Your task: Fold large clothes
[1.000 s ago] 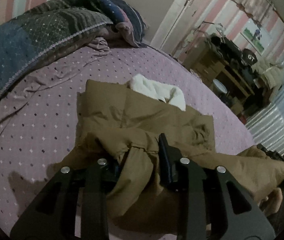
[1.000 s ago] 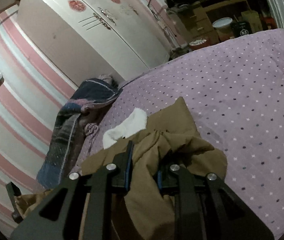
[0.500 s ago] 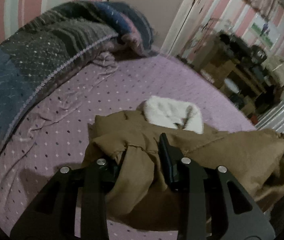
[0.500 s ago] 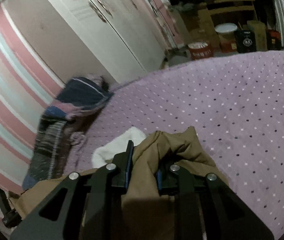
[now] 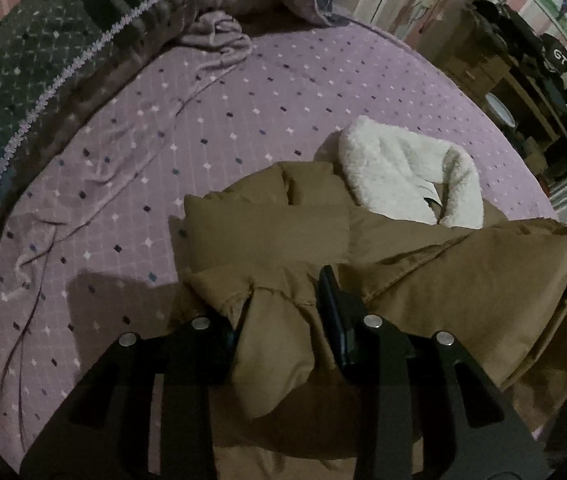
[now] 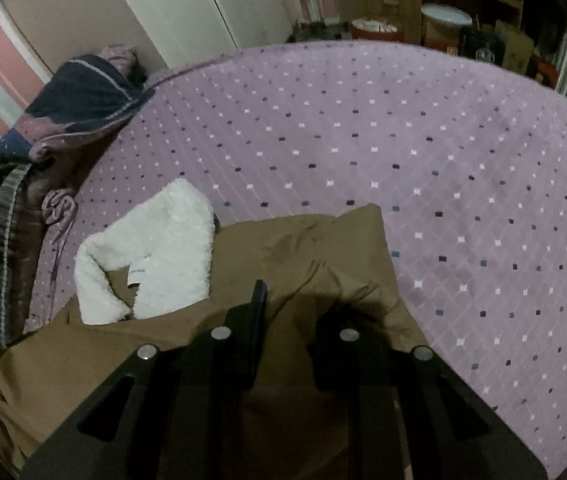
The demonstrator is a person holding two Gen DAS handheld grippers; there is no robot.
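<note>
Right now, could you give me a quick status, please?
Left gripper opening, coat fabric between jaws. Right gripper shut on coat. Coat on bed; nothing in the way.

I count one brown coat (image 5: 423,280) with one white fleece collar (image 5: 407,176) in front of me, on one purple dotted bedsheet (image 6: 403,152). One dark patchwork quilt (image 5: 35,64) is heaped at the bed's edge. I have two grippers, the left (image 5: 279,312) and the right (image 6: 291,320).
</note>
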